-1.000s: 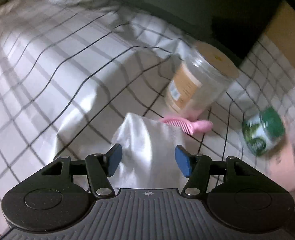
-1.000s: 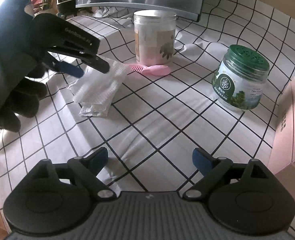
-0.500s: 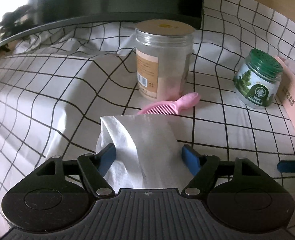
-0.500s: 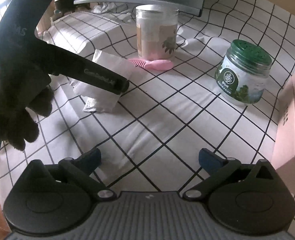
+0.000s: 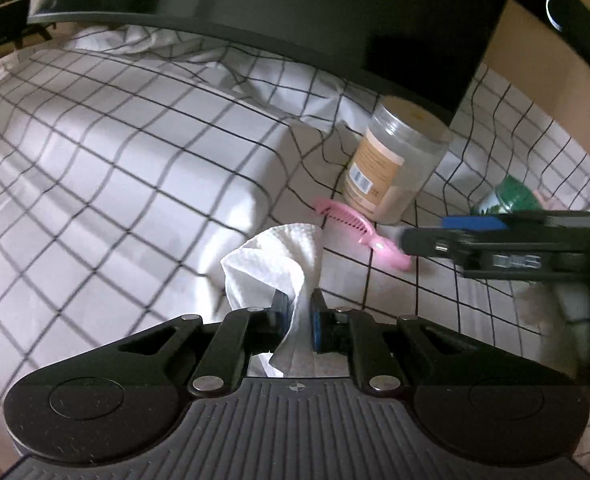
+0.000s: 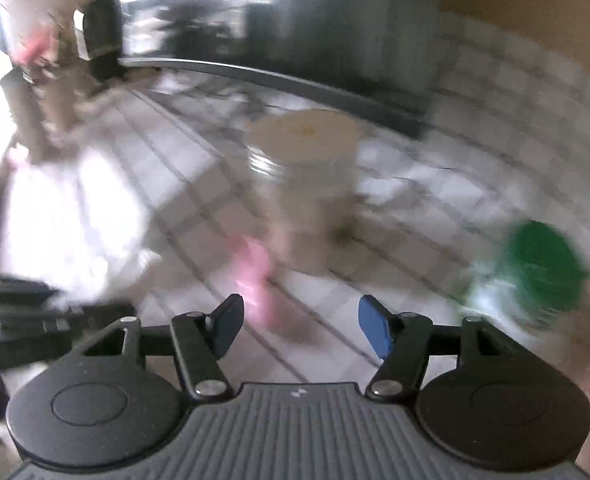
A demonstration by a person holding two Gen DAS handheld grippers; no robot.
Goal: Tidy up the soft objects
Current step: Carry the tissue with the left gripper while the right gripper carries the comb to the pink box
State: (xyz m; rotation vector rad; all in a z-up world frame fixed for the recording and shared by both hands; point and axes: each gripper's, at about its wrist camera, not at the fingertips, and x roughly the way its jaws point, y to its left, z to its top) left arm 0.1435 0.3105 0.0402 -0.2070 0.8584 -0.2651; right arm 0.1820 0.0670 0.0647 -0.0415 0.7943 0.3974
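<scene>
A white paper towel stands bunched up from the checked cloth, and my left gripper is closing on its lower part, pads pressing the sheet. In the blurred right wrist view the towel shows as a bright white patch at the left. My right gripper has its jaws closing with nothing between them; it hovers just short of the pink comb. In the left wrist view that right gripper reaches in from the right, over the handle end of the pink comb.
A clear jar with a beige label stands behind the comb, seen too as a blurred jar. A green-lidded jar sits at the right. A dark monitor spans the back. The checked tablecloth is rumpled.
My left jaws have shut on the paper towel and lifted it into a bunch. The right gripper has swung left toward the comb, its jaws narrower, and its view has blurred.
</scene>
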